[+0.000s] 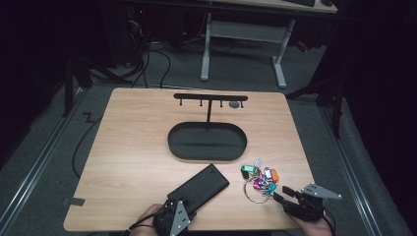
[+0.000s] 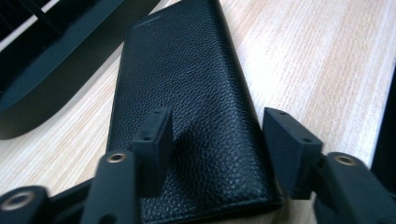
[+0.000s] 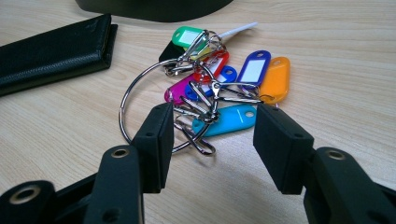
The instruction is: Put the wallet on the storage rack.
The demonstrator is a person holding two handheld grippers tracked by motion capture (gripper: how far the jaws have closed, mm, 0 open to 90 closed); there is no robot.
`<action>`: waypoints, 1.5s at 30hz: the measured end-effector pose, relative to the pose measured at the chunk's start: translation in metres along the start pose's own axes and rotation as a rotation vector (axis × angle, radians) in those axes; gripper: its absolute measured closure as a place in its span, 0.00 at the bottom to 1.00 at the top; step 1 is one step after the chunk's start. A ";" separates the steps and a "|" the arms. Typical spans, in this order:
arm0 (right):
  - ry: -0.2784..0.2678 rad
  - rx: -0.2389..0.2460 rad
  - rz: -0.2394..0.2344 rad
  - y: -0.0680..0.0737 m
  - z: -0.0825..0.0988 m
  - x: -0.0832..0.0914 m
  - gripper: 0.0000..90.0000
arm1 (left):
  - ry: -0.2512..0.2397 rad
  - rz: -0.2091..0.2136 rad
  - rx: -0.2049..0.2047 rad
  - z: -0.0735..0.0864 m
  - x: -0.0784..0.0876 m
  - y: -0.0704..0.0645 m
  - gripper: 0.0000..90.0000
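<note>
— Where are the things sitting?

— The black wallet (image 2: 187, 107) is lying flat near the table's front edge, and the key ring (image 3: 205, 98) with its coloured tags is lying just to its right, apart from it.

— And the tongs?

— The left gripper (image 2: 217, 135) is standing spread over the wallet's near end, one jaw above the leather, one past its edge. The right gripper (image 3: 212, 140) is gaping too, framing the ring.

— So nothing is lifted yet?

— I'm judging it barely begun: both are resting on the wood, while the black tray (image 1: 207, 141) and its hook rack (image 1: 210, 98) are standing bare.

— The surroundings?

— A pale wooden table (image 1: 128, 142) is sitting on grey carpet in a dark room, cables trailing behind.
</note>
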State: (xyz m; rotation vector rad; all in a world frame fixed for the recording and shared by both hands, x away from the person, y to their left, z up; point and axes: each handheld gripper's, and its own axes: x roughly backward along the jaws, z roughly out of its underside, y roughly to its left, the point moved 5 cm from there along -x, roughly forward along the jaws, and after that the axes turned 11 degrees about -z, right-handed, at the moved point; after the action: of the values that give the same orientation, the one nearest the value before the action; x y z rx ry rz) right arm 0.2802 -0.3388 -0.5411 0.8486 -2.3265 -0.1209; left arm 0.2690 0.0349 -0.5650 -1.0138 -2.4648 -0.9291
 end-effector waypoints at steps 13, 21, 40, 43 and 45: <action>-0.001 -0.002 -0.006 0.000 0.000 0.000 0.54 | -0.007 0.022 0.065 0.003 0.005 0.012 0.79; -0.003 -0.006 -0.010 -0.001 0.000 0.001 0.54 | -0.030 0.016 0.119 0.000 0.012 0.021 0.84; -0.004 -0.006 -0.014 0.000 0.000 0.001 0.54 | -0.098 0.023 0.356 0.000 0.032 0.060 0.89; -0.005 -0.003 -0.015 -0.001 0.000 0.001 0.54 | -0.105 0.028 0.402 0.001 0.037 0.065 0.89; -0.005 -0.006 -0.016 0.000 0.000 0.001 0.54 | -0.109 0.037 0.433 0.001 0.041 0.067 0.89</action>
State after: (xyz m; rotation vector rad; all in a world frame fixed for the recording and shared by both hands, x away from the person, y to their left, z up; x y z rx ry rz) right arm 0.2800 -0.3396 -0.5404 0.8644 -2.3234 -0.1374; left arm 0.2876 0.0925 -0.5153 -0.9699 -2.5637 -0.3086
